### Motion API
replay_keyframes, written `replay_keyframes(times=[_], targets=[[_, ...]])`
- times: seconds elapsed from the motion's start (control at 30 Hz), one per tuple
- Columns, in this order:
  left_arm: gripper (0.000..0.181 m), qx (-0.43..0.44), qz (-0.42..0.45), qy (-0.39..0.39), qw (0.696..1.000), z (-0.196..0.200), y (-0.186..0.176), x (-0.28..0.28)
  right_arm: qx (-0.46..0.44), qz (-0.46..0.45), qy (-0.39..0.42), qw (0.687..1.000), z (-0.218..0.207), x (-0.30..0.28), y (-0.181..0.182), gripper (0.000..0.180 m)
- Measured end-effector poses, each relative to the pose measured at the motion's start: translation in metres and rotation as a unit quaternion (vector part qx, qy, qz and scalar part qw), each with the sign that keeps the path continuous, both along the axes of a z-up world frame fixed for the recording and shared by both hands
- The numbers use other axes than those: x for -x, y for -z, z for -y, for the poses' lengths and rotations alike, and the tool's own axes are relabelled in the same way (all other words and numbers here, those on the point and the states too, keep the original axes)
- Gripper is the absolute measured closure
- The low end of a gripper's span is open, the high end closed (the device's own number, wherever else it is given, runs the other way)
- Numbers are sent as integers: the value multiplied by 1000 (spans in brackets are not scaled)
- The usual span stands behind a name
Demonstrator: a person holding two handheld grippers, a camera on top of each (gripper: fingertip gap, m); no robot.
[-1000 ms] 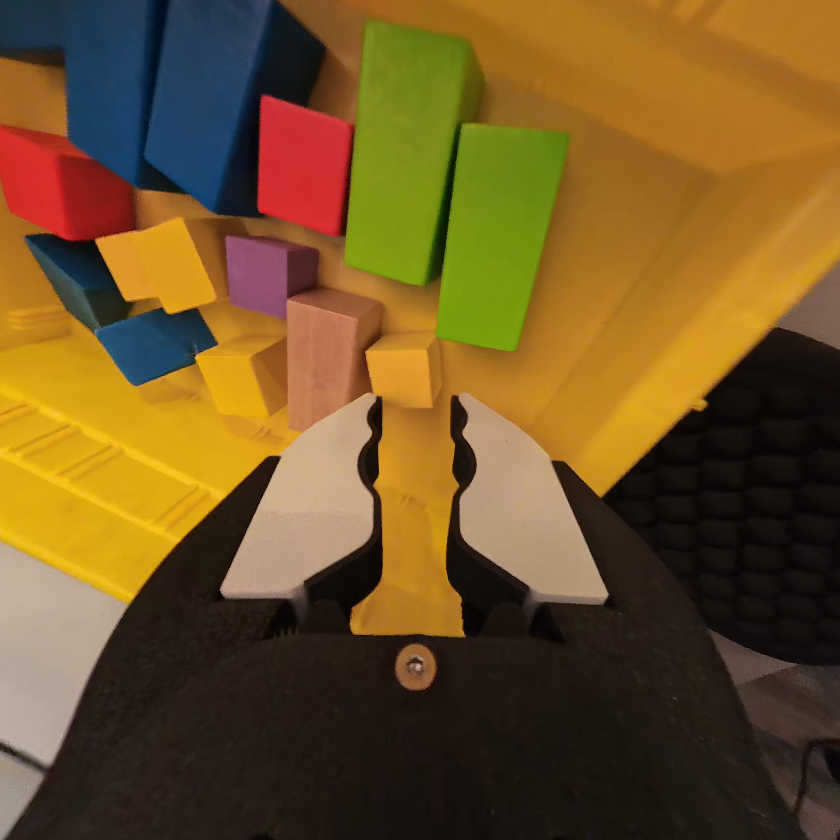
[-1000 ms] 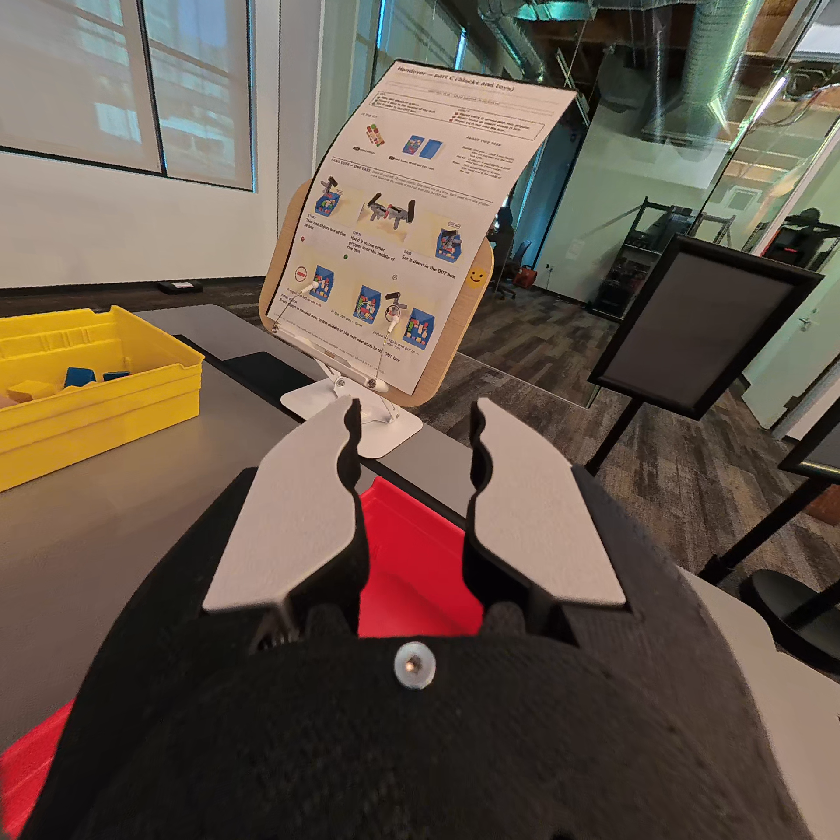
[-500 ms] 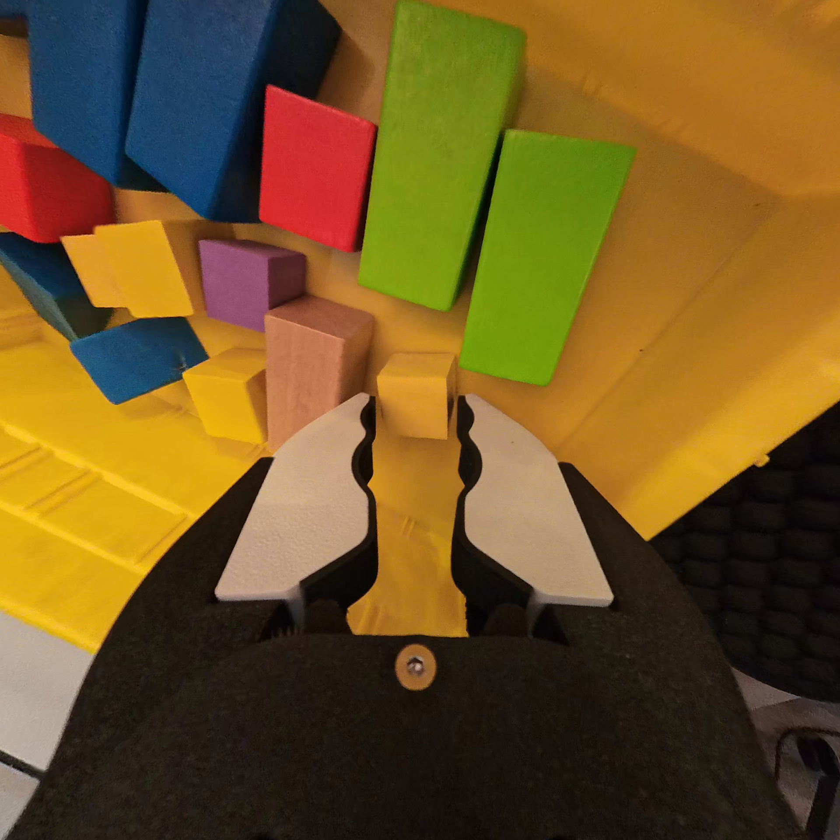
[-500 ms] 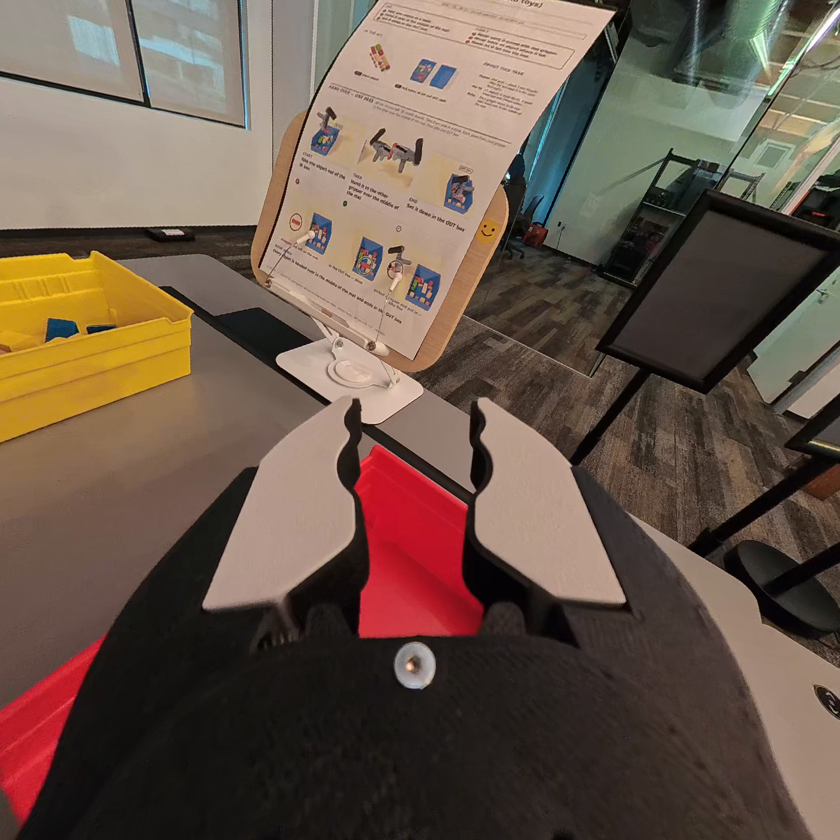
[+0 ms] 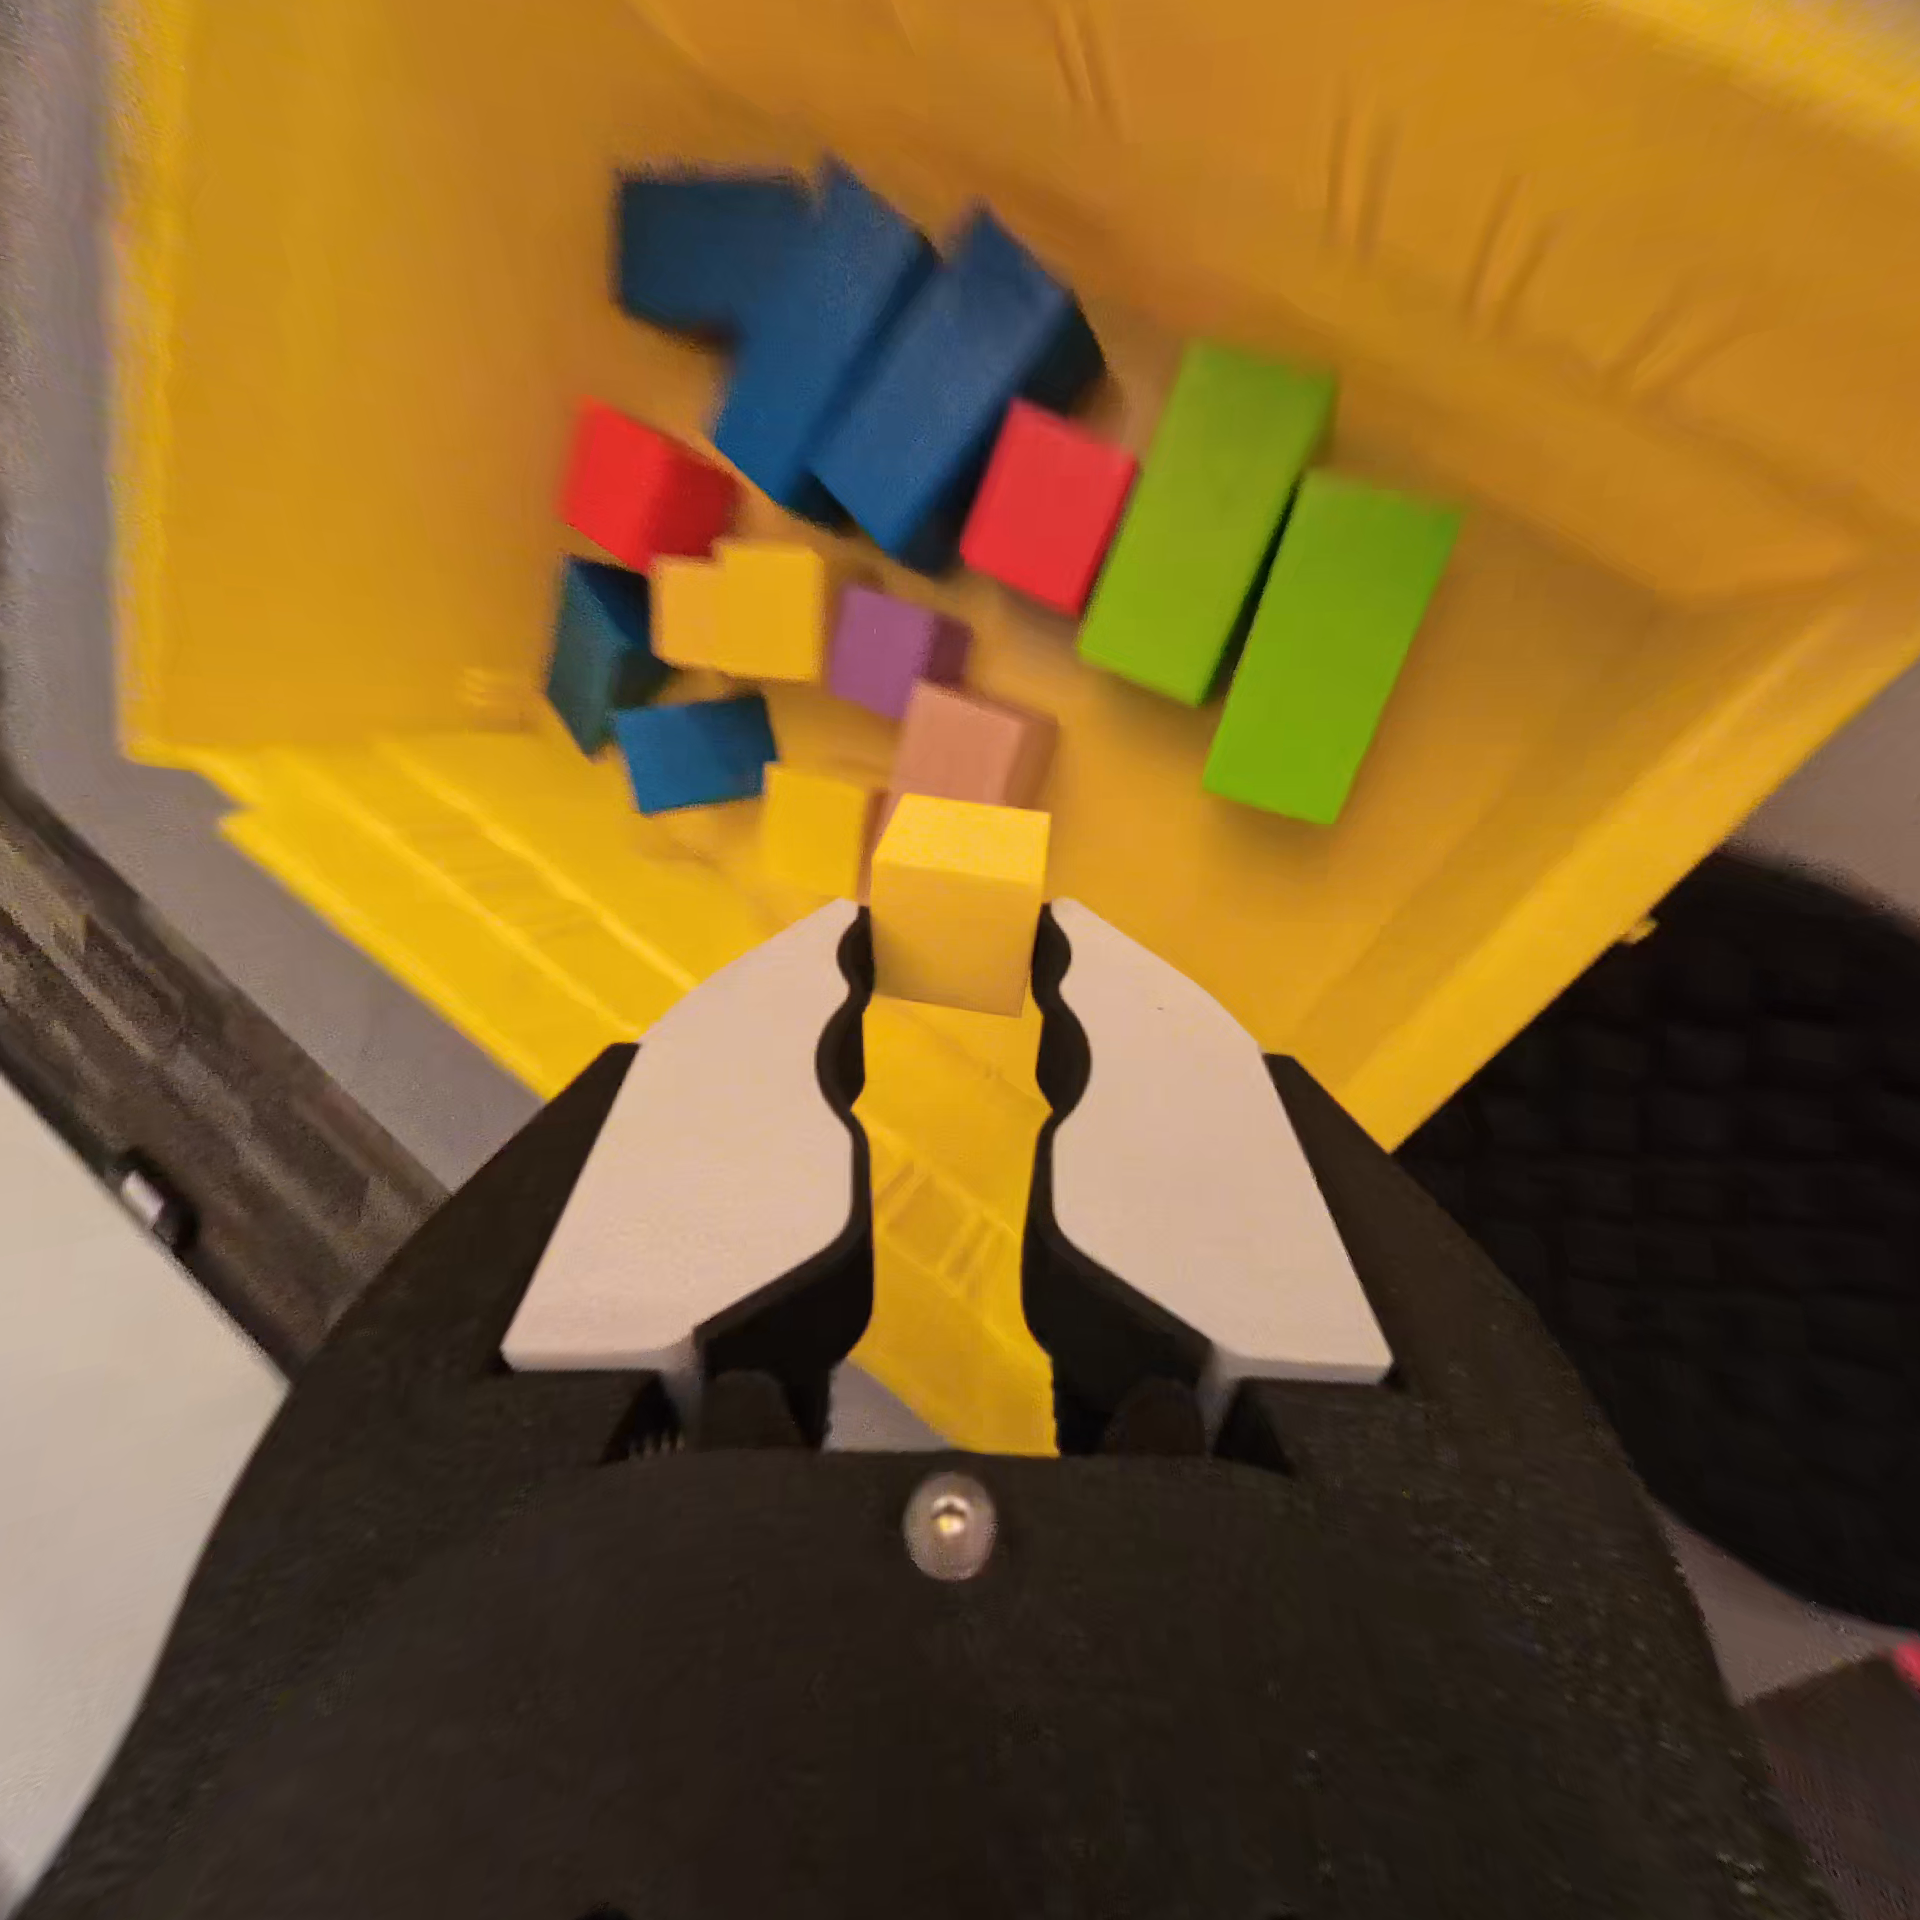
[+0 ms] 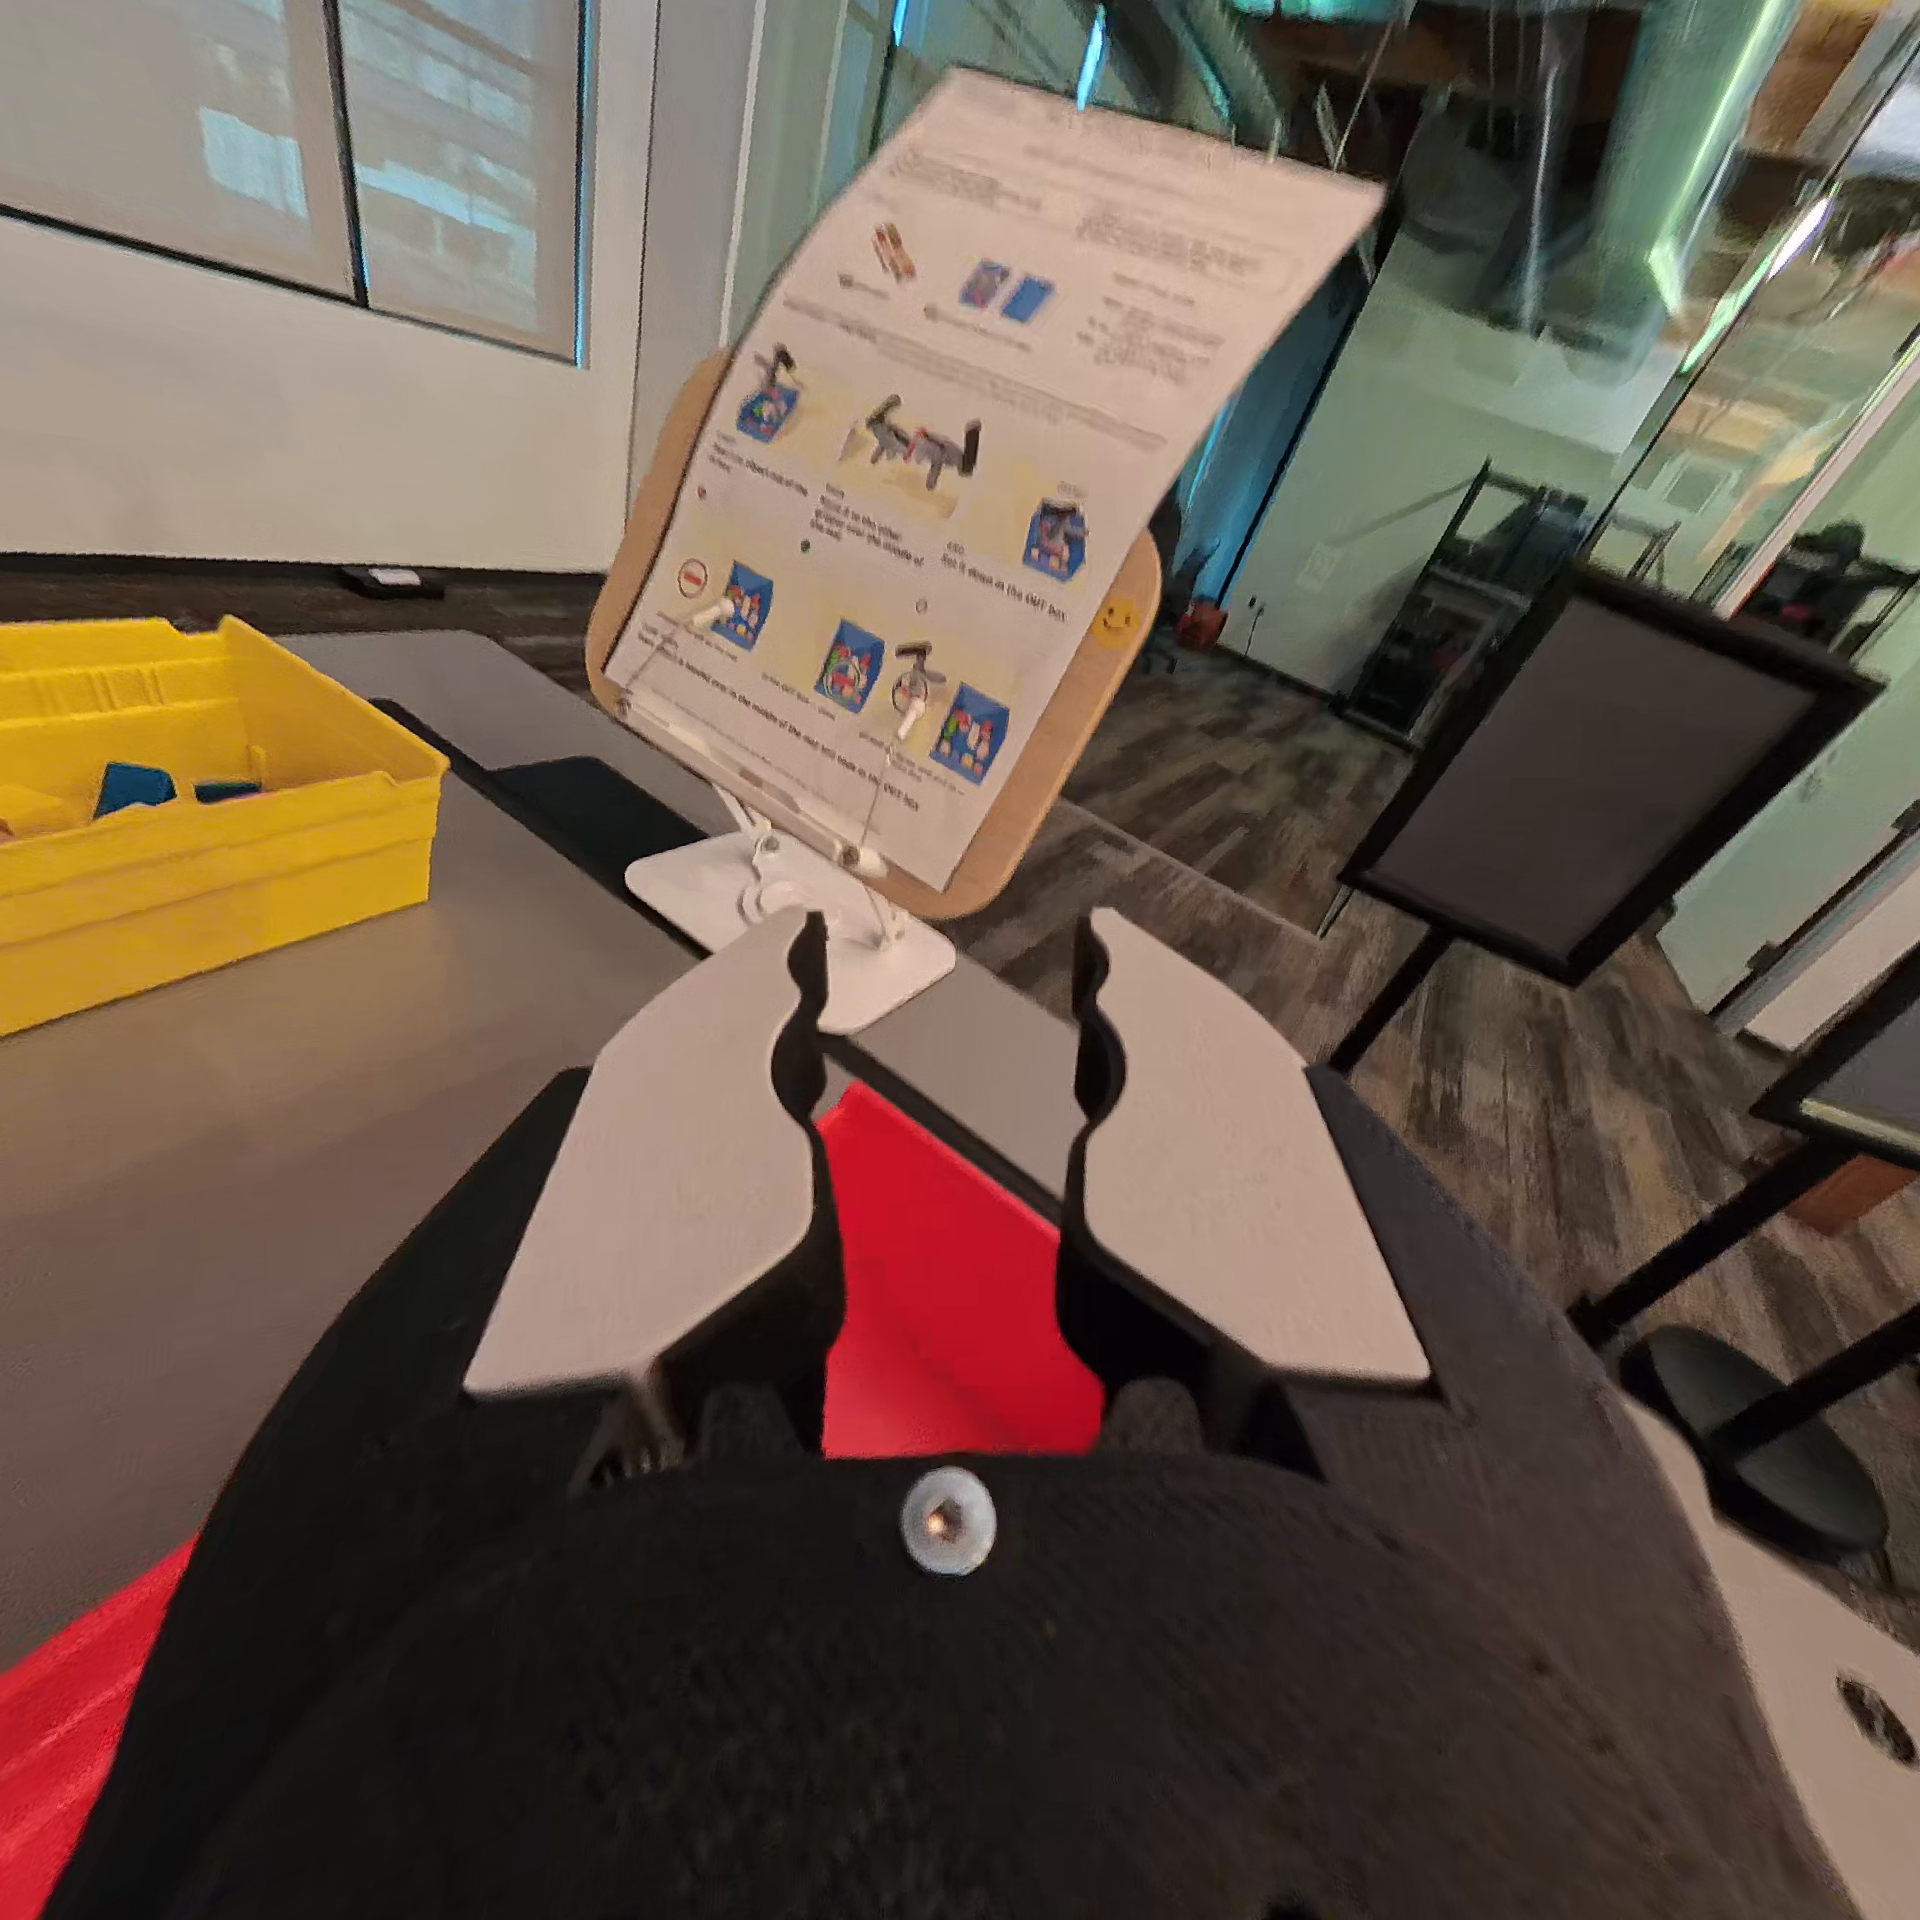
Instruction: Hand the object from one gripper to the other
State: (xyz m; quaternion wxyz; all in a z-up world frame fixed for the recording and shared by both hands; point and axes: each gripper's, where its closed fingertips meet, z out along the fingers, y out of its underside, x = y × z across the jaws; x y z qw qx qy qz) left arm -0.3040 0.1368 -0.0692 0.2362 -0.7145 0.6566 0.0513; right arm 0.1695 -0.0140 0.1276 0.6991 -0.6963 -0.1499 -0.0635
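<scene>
While the left gripper [image 5: 954, 914] rises above the yellow plastic bin [image 5: 1351, 260], a small yellow wooden cube [image 5: 956, 904] sits pinched between its fingertips.

Half a second ago that cube lay on the bin floor with the jaws just closing around it; now it is lifted clear, and the remaining blocks, among them two long green wooden blocks [image 5: 1278, 582], a purple cube [image 5: 888, 646] and a tan block [image 5: 971, 743], look smaller and farther below. The pickup appears done, so the handover itself comes next. The right gripper [image 6: 945, 956] waits well away from the bin, over a red plastic tray [image 6: 940, 1278], its jaws parted wide and holding nothing, facing an instruction sheet on a wooden stand [image 6: 935, 520]; it must likely turn toward the cube.
</scene>
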Motion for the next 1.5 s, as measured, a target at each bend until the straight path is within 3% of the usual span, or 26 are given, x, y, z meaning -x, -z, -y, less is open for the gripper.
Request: replay_keyframes(times=[0.13,0.23,0.3,0.47,0.63,0.67,1.03,1.23,1.27,1.33,1.43,1.5], targets=[[152,-6,225,25,974,19,-93,-51,-96,58,-67,991,-2,53,-27,132],[152,68,371,102,921,64,-154,-100,-159,142,-112,971,-5,112,-35,132],[152,125,418,152,887,96,-180,-129,-179,189,-144,955,-5,155,-34,128],[152,229,450,221,834,143,-200,-187,-241,261,-209,911,16,236,-33,127],[152,420,502,253,713,177,-212,-205,-231,342,-199,889,15,258,-17,127],[152,432,500,252,707,176,-210,-208,-228,347,-197,888,13,259,-14,128],[152,420,462,255,739,178,-184,-214,-217,354,-194,889,3,272,-1,149],[152,433,454,253,736,177,-179,-214,-195,363,-200,889,3,270,5,152],[144,435,448,249,740,176,-177,-213,-187,366,-199,890,3,266,4,152],[116,428,434,232,758,169,-172,-210,-164,371,-153,901,1,234,-7,151],[120,393,434,224,779,158,-172,-201,-53,282,-55,956,-11,138,-11,151],[127,377,444,216,784,152,-177,-196,85,188,32,978,-25,56,26,151]])
